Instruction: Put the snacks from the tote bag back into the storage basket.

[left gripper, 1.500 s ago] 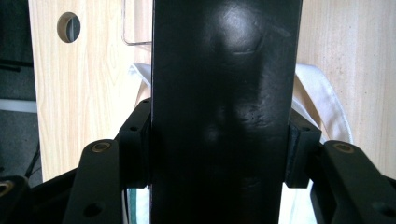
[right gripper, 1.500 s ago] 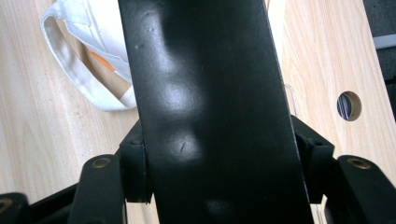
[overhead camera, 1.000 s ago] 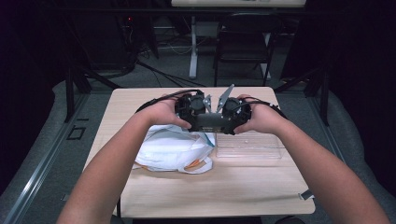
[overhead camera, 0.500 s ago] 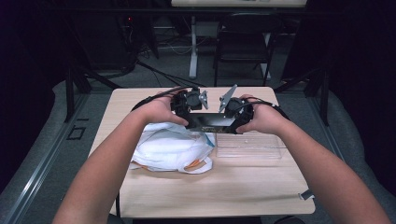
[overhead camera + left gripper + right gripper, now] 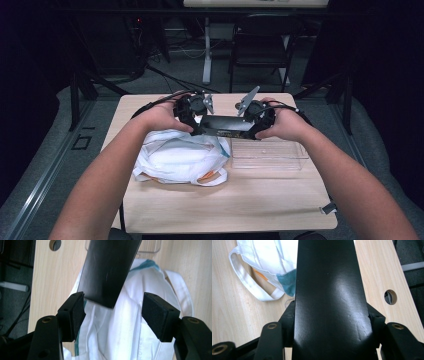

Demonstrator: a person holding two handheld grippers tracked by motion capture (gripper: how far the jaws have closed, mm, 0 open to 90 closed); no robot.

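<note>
Held aloft at the centre of the high view: a flat, glossy black rectangular card or slim box (image 5: 226, 127), level above the light wooden tabletop (image 5: 260, 210), spanning between the two tools; clamped at its right end by the right hand-held gripper (image 5: 256, 128), whose jaws in the right gripper view pressed against both long edges of the black piece (image 5: 329, 297); left hand-held gripper (image 5: 192, 121) spread wide, pads (image 5: 78, 312) standing apart with the near end of the black piece (image 5: 107, 270) hanging between them, at most brushing the left pad, not squeezed. Judged mid-transfer: lifted clear of the surface and passed to one side's keeping, placement still undone. Below, in the middle left of the high view, a crumpled white plastic bag with teal and orange print (image 5: 180, 162); to its right, a clear, shallow plastic tray (image 5: 292, 162), apparently bare inside and a likely destination, though uncertain; nothing yet set down in it.
</note>
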